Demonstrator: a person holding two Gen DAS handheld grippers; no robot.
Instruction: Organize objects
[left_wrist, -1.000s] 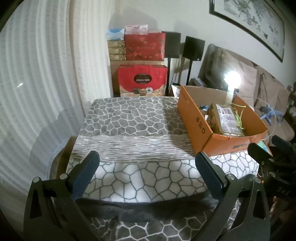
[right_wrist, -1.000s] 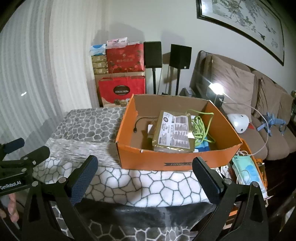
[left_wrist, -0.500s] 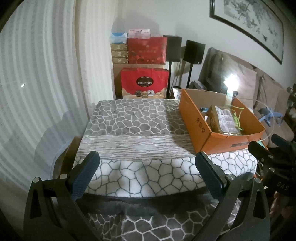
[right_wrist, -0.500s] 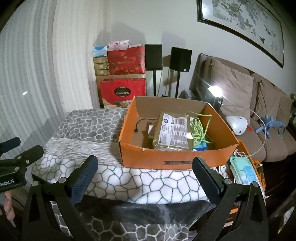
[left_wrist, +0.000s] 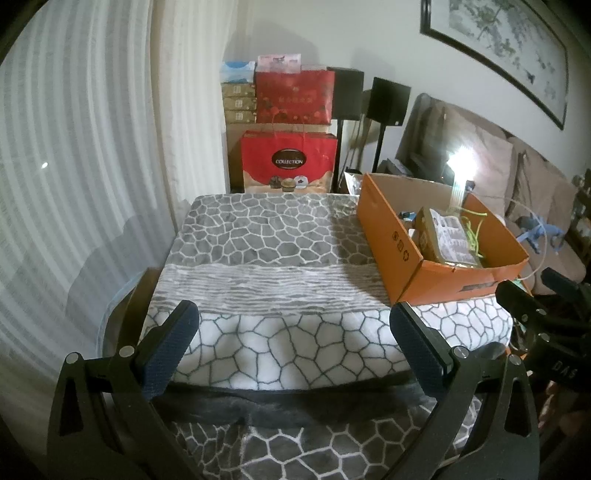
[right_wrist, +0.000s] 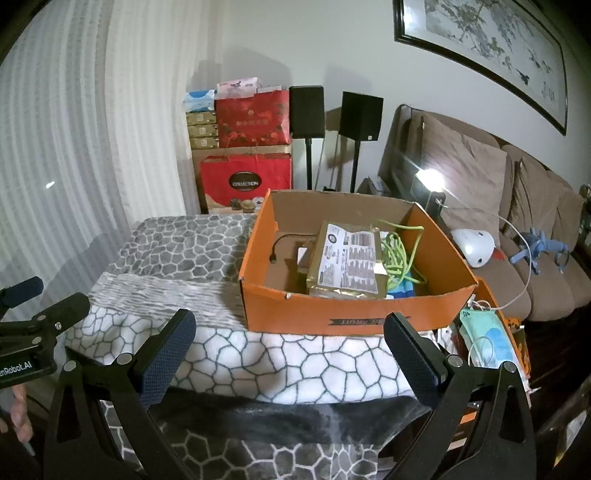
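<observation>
An orange cardboard box (right_wrist: 354, 314) sits open on the right part of a table covered by a gray and white blanket (right_wrist: 207, 258) with a stone pattern. Inside the box a gold packet (right_wrist: 347, 266) with a white printed label lies tilted against the other contents, a green cord (right_wrist: 399, 254) is coiled just to its right, and a black cable (right_wrist: 280, 245) curls along the bare cardboard floor on the left. Something blue shows under the cord, too hidden to name.

The right gripper (right_wrist: 290, 352) hangs in front of the box, over the near edge of the blanket, its jaws spread wide with nothing between them. The left gripper (left_wrist: 293, 343) hangs over the bare left half of the blanket (left_wrist: 266, 251), well apart from the box (left_wrist: 406, 254), its jaws likewise spread wide and empty.

Behind the table, red gift bags (right_wrist: 245, 181) and small boxes are stacked against the wall beside 2 black speakers (right_wrist: 360, 114) on stands. A brown sofa (right_wrist: 480, 166) runs along the right, with a white rounded object (right_wrist: 472, 245) on its seat. A framed picture (right_wrist: 480, 48) hangs above.
</observation>
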